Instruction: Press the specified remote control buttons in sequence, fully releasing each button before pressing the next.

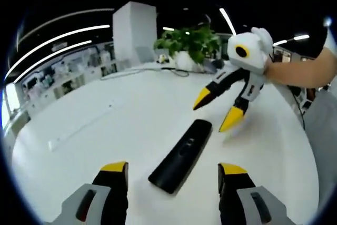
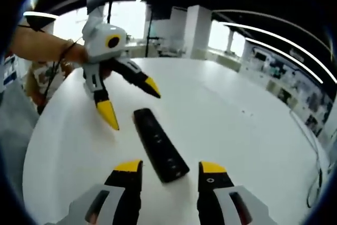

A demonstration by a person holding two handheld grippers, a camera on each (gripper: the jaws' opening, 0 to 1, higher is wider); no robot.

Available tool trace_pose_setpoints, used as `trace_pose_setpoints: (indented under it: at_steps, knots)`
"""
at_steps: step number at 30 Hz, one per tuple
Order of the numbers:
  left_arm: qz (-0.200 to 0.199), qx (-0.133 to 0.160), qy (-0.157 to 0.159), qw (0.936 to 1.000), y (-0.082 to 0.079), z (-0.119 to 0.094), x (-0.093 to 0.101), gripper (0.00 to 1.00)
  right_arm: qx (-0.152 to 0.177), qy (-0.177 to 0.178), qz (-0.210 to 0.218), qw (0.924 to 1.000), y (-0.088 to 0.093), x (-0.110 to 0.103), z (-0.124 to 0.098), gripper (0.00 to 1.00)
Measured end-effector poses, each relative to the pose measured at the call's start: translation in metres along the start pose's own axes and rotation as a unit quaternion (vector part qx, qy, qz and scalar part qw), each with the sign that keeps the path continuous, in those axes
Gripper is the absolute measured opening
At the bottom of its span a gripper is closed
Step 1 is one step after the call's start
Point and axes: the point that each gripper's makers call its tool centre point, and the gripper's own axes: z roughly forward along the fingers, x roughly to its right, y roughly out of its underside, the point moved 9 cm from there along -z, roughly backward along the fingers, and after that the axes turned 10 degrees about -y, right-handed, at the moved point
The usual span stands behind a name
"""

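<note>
A black remote control [image 1: 181, 155] lies flat on the white table [image 1: 105, 125], its length running away from both cameras. In the left gripper view my left gripper [image 1: 174, 175] is open, its yellow-tipped jaws on either side of the remote's near end. The right gripper [image 1: 217, 110] hovers open beyond the remote's far end, held by a hand. In the right gripper view the same remote [image 2: 159, 144] lies just ahead of my open right gripper [image 2: 169, 172]. The left gripper [image 2: 130, 101] hangs open over the far end.
A potted green plant [image 1: 190, 43] and cables sit at the far table edge in the left gripper view. A white pillar [image 1: 134, 32] and shelving stand behind. The person's forearm [image 2: 42, 46] reaches in at the left of the right gripper view.
</note>
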Motion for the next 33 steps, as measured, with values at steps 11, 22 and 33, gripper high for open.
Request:
trace_pose_setpoints:
  at_steps: [11, 22, 33]
  knots:
    - [-0.022, -0.002, -0.033, 0.9992, 0.012, -0.013, 0.013, 0.74, 0.007, 0.039, 0.025, 0.9989, 0.01, -0.019, -0.007, 0.39]
    - [-0.034, -0.008, -0.06, 0.9976, 0.017, -0.03, 0.025, 0.74, 0.017, 0.053, 0.054, 0.997, 0.014, -0.03, -0.02, 0.42]
    - [-0.039, -0.015, -0.07, 0.9967, 0.026, -0.044, 0.042, 0.74, 0.004, 0.066, 0.048, 0.9966, 0.015, -0.042, -0.033, 0.41]
